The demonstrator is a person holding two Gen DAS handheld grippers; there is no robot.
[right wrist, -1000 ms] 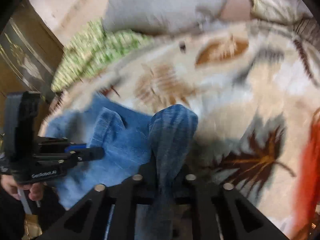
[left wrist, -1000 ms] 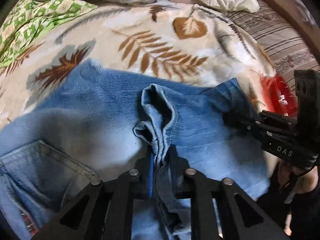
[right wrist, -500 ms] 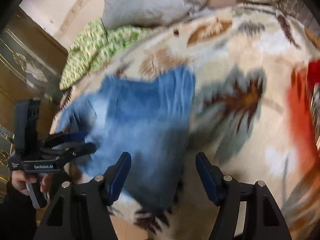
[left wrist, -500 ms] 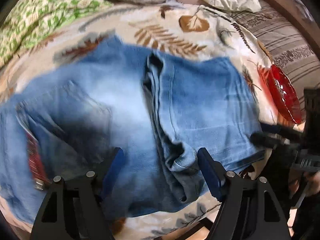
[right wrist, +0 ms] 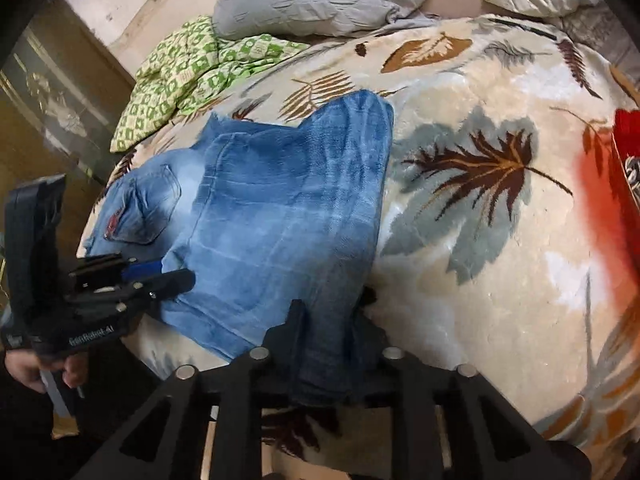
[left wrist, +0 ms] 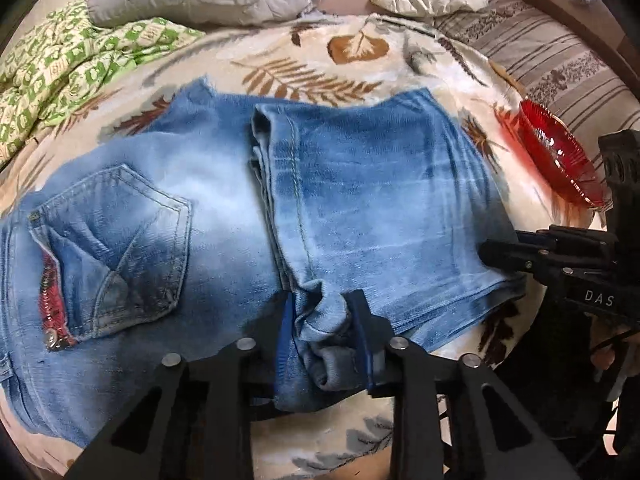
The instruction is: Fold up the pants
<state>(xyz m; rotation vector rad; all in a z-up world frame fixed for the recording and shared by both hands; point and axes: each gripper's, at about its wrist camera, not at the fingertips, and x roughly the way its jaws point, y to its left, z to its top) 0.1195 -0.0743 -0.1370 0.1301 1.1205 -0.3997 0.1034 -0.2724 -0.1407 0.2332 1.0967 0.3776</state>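
On the blanket point(left wrist: 360, 44) the jeans point(left wrist: 360, 200) lie folded in half. Both grippers have just been closing: the left gripper point(left wrist: 324, 320) clamps the bunched hem at the near edge, the right gripper point(right wrist: 326, 344) the near fold corner. Both tilt steeply down. Best to lift both evenly, keeping edges aligned for fold 2.

— What do the faded blue denim pants point(left wrist: 360, 208) look like?
— Folded over themselves, legs doubled across the seat, lying flat on the bed.
— Which side is up?
— A back pocket point(left wrist: 120, 248) with a red trim faces up at the left; bunched hems sit at the near edge.
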